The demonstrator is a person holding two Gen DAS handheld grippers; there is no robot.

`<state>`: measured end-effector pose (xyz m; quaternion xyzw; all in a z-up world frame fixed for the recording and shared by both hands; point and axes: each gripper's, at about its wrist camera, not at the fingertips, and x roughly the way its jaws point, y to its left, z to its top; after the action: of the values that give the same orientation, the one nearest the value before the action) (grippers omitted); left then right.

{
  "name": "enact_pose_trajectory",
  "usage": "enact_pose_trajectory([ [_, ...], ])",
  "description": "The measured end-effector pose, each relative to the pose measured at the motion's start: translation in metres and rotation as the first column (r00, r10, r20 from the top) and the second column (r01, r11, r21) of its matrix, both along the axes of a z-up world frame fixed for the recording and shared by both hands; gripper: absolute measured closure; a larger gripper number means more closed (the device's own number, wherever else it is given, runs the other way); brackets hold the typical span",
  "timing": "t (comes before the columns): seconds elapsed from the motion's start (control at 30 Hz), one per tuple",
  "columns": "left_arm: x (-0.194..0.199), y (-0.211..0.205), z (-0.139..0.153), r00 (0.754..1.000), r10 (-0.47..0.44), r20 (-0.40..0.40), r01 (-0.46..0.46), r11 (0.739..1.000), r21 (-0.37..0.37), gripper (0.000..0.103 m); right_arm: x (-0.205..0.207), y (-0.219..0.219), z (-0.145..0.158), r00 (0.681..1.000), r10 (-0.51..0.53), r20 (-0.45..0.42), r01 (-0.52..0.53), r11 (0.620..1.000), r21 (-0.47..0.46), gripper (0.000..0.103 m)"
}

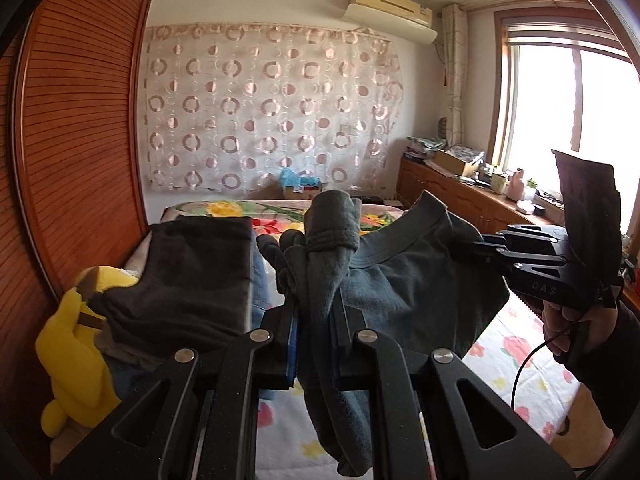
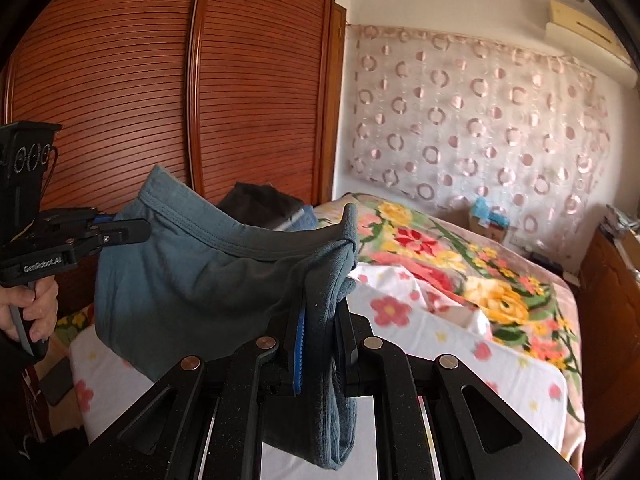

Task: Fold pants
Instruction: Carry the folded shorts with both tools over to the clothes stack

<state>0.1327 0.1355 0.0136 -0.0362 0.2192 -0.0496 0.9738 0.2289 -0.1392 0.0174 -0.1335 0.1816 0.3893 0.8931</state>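
Grey-blue pants (image 1: pixel 408 280) hang in the air above the bed, stretched by the waistband between both grippers. My left gripper (image 1: pixel 314 300) is shut on a bunched fold of the pants, which spills over and hides its fingertips. In the left wrist view my right gripper (image 1: pixel 460 250) comes in from the right, clamped on the waistband's other end. In the right wrist view the pants (image 2: pixel 192 280) sag between my right gripper (image 2: pixel 320 304), shut on the cloth, and my left gripper (image 2: pixel 142 230) at the left edge.
A bed with a floral sheet (image 2: pixel 460 320) lies below. Folded dark clothes (image 1: pixel 192 276) and a yellow plush toy (image 1: pixel 76 344) sit at its left side by the wooden wardrobe (image 2: pixel 160 80). A cluttered low cabinet (image 1: pixel 460 196) runs under the window.
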Motion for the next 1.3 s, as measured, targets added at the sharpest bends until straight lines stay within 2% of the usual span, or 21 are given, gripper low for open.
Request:
enact_pose_trajectory([
  [0.3,0.008,0.029,0.024,0.996,0.081,0.048,-0.085,0.994,0.069,0.09,0.072,0.029,0.012,0.995,0.094,0.024,-0.095,0.995,0.035,0.091],
  [0.43,0.012,0.049,0.029,0.99,0.121,0.072,-0.126,0.99,0.068,0.09,0.1,0.053,0.014,0.992,0.119,0.042,-0.12,0.992,0.03,0.091],
  [0.77,0.021,0.081,0.003,0.976,0.212,0.054,-0.212,0.977,-0.013,0.09,0.143,0.116,0.003,0.982,0.169,0.078,-0.165,0.984,-0.062,0.091],
  [0.97,0.018,0.089,-0.008,0.96,0.274,0.049,-0.272,0.961,-0.046,0.09,0.148,0.152,0.002,0.974,0.211,0.086,-0.203,0.974,-0.098,0.091],
  [1.2,0.015,0.09,-0.022,0.946,0.324,0.031,-0.321,0.945,-0.063,0.09,0.158,0.171,-0.004,0.972,0.23,0.051,-0.225,0.97,-0.087,0.091],
  [1.23,0.014,0.09,-0.024,0.941,0.336,0.029,-0.334,0.941,-0.064,0.09,0.159,0.173,-0.005,0.972,0.23,0.039,-0.226,0.97,-0.087,0.09],
  [1.3,0.013,0.091,-0.03,0.94,0.342,0.012,-0.341,0.937,-0.071,0.09,0.161,0.171,-0.006,0.978,0.205,0.036,-0.201,0.976,-0.082,0.074],
])
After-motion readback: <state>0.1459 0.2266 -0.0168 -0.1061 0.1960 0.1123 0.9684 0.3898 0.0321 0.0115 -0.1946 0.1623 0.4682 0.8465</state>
